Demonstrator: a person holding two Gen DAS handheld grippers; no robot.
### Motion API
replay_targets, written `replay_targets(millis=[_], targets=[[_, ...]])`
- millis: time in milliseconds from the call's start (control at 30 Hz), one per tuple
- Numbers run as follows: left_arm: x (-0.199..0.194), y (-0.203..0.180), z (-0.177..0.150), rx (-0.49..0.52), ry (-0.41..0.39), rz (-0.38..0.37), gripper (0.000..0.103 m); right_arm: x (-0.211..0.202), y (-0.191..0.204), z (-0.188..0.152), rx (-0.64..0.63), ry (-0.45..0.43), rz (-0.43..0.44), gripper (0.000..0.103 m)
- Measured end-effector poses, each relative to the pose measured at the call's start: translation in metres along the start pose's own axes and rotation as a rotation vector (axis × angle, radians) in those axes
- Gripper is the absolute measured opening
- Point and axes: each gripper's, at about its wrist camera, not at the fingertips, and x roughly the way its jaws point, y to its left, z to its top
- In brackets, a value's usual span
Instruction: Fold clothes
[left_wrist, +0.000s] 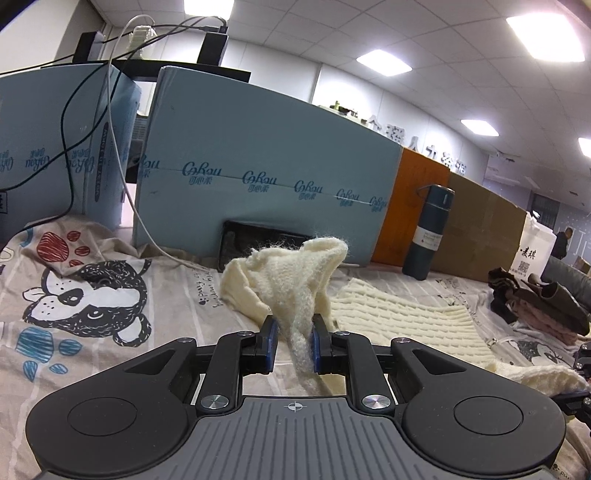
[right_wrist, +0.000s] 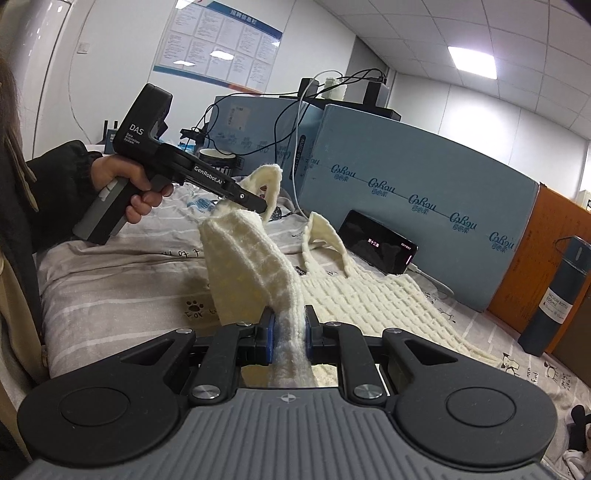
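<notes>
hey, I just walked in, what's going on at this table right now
A person is folding a cream knit sweater on a table covered with a cartoon-print sheet, with a handheld gripper in each hand. The left gripper and the right gripper are each shut on a bunched edge of it, lifting that side. The rest lies flat on the sheet. A phone and a bottle stand behind.

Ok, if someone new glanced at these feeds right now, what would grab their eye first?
Probably the cream knit sweater, pinched up off the bedsheet by both grippers: the right gripper clamps one fold near the camera, the left gripper lifts another edge further back. Behind, big blue cartons wall the table, a dark phone leaning against one.
</notes>
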Motion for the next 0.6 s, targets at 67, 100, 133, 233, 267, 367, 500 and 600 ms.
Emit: replay_targets(millis=[67,100,133,233,267,367,500,600], targets=[[0.0,0.0,0.0,0.001,0.001,-0.001,0.017,-0.001,0.001,0.001,-0.002,0.001,0.005,0.014],[0.0,0.0,-0.001,0.001,0.002,-0.002,0.017,-0.001,0.002,0.001,-0.004,0.003,0.009,0.014],[-0.001,0.0,-0.001,0.0,0.002,-0.001,0.017,-0.001,0.003,0.0,-0.005,0.007,0.012,0.014],[-0.003,0.001,-0.002,-0.004,0.001,0.004,0.017,-0.002,0.004,-0.002,0.001,0.017,0.021,0.014],[-0.003,0.001,-0.002,-0.005,0.002,0.005,0.017,-0.003,0.004,-0.003,0.004,0.02,0.022,0.014],[-0.005,0.003,-0.004,-0.016,0.007,0.013,0.017,-0.003,0.004,-0.005,0.013,0.024,0.031,0.014],[-0.008,0.006,-0.009,-0.033,0.016,0.021,0.017,-0.002,0.005,-0.006,0.024,0.032,0.057,0.014],[-0.011,0.007,-0.01,-0.036,0.019,0.022,0.017,-0.002,0.009,-0.009,0.034,0.051,0.096,0.014]])
